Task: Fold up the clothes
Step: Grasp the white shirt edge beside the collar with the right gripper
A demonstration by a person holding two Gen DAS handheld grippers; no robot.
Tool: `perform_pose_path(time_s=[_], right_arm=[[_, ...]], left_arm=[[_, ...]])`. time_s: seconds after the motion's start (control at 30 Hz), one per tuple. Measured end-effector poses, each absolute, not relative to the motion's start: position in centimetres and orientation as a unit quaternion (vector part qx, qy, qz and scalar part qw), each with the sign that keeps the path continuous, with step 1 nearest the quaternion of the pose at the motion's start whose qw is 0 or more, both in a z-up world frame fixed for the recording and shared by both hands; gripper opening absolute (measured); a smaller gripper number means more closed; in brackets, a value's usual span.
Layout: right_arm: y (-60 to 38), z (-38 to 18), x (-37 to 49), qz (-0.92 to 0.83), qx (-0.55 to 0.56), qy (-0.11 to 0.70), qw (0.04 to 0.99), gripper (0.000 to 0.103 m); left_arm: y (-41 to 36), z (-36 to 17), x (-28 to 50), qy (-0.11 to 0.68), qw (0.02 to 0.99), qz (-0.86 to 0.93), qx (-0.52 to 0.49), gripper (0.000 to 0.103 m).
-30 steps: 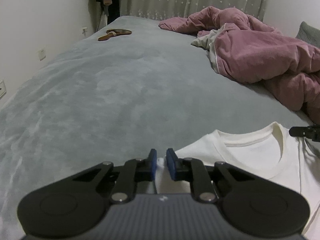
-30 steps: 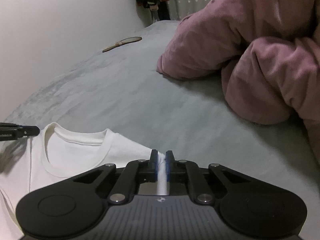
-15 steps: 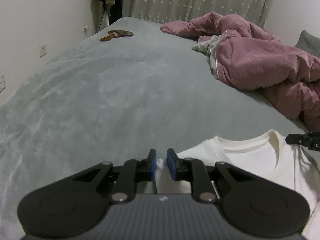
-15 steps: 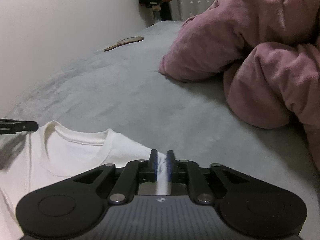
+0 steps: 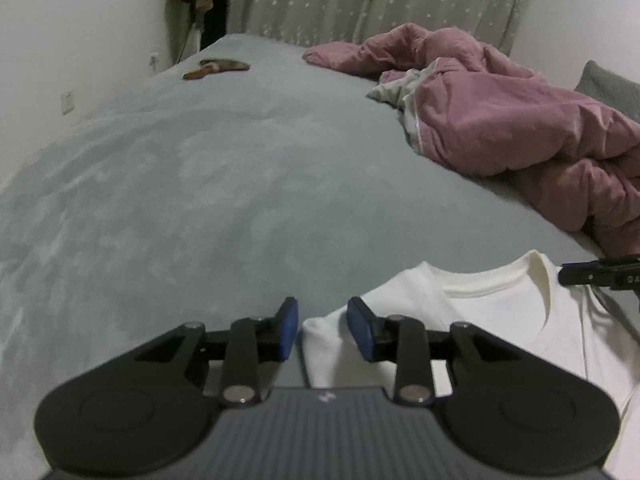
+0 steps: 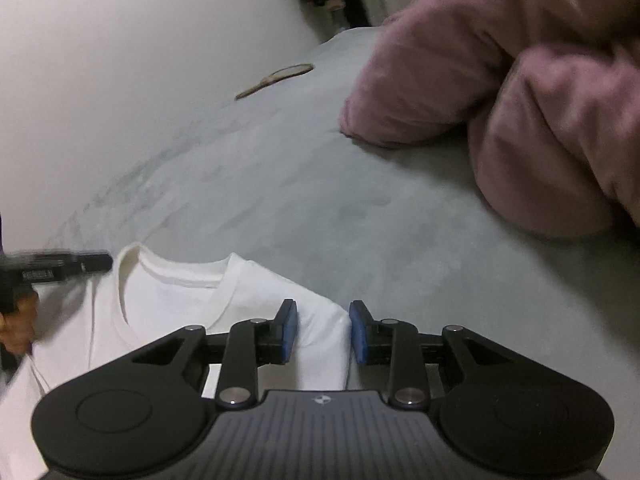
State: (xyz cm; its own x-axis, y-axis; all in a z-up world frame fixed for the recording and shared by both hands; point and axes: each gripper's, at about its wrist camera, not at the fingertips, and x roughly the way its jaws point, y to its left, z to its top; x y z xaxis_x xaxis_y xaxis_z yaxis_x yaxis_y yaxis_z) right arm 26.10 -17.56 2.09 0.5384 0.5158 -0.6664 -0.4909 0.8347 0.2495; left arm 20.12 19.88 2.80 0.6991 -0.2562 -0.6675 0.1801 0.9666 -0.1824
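A white T-shirt (image 5: 492,312) lies flat on the grey bed (image 5: 220,184), collar toward the far side. My left gripper (image 5: 322,330) hovers over the shirt's left shoulder corner; its jaws are opening and the blue pads stand clear of the cloth between them. In the right wrist view the same white T-shirt (image 6: 192,308) shows its right shoulder corner between the spreading jaws of my right gripper (image 6: 323,330), also untouched by the pads. The other gripper's black tip shows at each view's edge.
A crumpled pink duvet (image 5: 520,128) lies on the right half of the bed, large in the right wrist view as the pink duvet (image 6: 520,92). A brown hand mirror (image 5: 216,68) rests far back near the white wall. A hand (image 6: 16,324) shows at the left edge.
Both grippers have let go of the shirt's shoulder corners: their jaws, pinched on the cloth before, now stand apart. The shoulders lie on the bed.
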Motion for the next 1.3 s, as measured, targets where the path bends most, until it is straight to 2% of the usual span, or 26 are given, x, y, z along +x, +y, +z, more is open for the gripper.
perform_pose_path(time_s=[0.27, 0.5, 0.57, 0.63, 0.73, 0.8, 0.83, 0.87, 0.97, 1.17, 1.3], right_arm=[[-16.1, 2.3, 26.5, 0.334, -0.064, 0.384, 0.858, 0.041], [-14.9, 2.2, 26.9, 0.374, -0.124, 0.374, 0.84, 0.043], [-14.7, 2.2, 27.1, 0.386, -0.131, 0.371, 0.834, 0.043], [-14.4, 2.2, 27.4, 0.398, -0.137, 0.37, 0.828, 0.043], [-14.0, 2.2, 27.9, 0.416, -0.141, 0.372, 0.817, 0.042], [-13.6, 2.3, 28.3, 0.426, -0.14, 0.375, 0.811, 0.042], [-13.4, 2.3, 28.3, 0.431, -0.144, 0.373, 0.809, 0.037], [-13.1, 2.3, 28.3, 0.436, -0.147, 0.372, 0.806, 0.032], [-12.8, 2.3, 28.3, 0.449, -0.147, 0.369, 0.8, 0.017], [-13.3, 2.1, 28.0, 0.448, -0.147, 0.361, 0.805, 0.01], [-12.8, 2.1, 27.7, 0.442, -0.164, 0.357, 0.807, 0.009]], left_arm=[[17.9, 3.3, 20.2, 0.362, 0.92, -0.151, 0.023, 0.04], [16.1, 3.5, 20.5, 0.359, 0.908, -0.204, 0.063, 0.044], [15.7, 3.6, 20.8, 0.364, 0.902, -0.222, 0.069, 0.054], [15.0, 3.4, 21.3, 0.374, 0.894, -0.233, 0.085, 0.057], [13.9, 3.0, 21.9, 0.378, 0.885, -0.243, 0.125, 0.057], [13.5, 3.0, 22.2, 0.378, 0.881, -0.247, 0.139, 0.051], [13.6, 3.0, 22.4, 0.379, 0.881, -0.249, 0.138, 0.042], [13.6, 3.1, 22.6, 0.38, 0.88, -0.251, 0.136, 0.038], [14.1, 3.3, 22.8, 0.38, 0.877, -0.263, 0.129, 0.036], [16.3, 4.7, 22.7, 0.378, 0.879, -0.27, 0.104, 0.036], [15.8, 4.0, 22.8, 0.39, 0.867, -0.276, 0.142, 0.037]])
